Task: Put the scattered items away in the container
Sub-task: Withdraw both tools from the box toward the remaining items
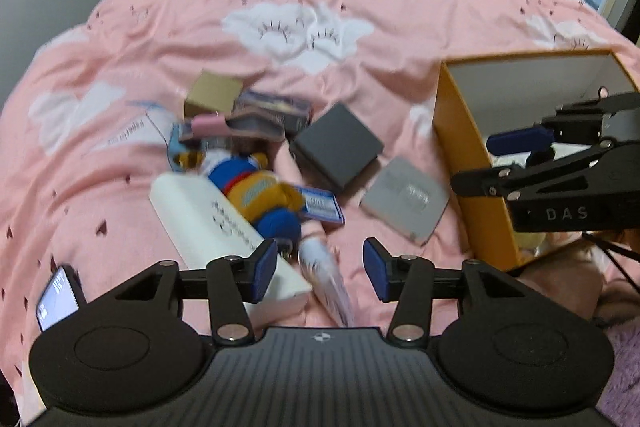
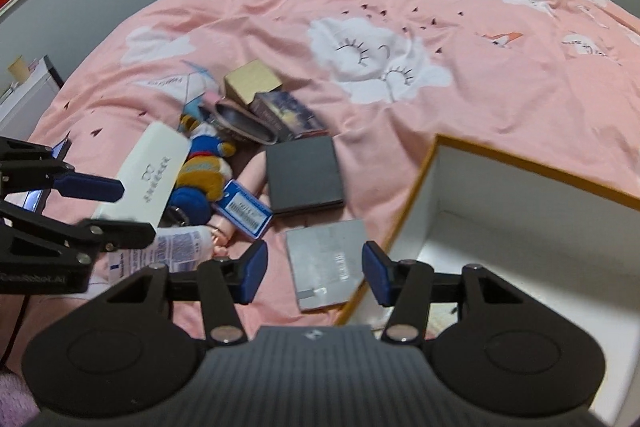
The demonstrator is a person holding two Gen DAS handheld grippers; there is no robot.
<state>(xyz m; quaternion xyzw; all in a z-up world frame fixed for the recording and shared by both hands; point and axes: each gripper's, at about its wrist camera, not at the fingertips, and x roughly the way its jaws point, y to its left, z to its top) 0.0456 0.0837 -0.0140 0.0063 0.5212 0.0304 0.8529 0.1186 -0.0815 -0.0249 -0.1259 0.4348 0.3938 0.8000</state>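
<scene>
Both my grippers hang spread and empty beside the orange-rimmed white cardboard box.

My left gripper hovers over the soft, slippery white plastic bottle, left of the box; my right gripper over the stiff, light grey flat case touching its wall. I'd pinch edges.

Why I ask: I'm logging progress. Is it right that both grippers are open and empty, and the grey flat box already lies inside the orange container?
Not quite. The grey flat box lies on the bedspread beside the orange container, as the right wrist view shows. The left gripper and right gripper are open and empty.
</scene>
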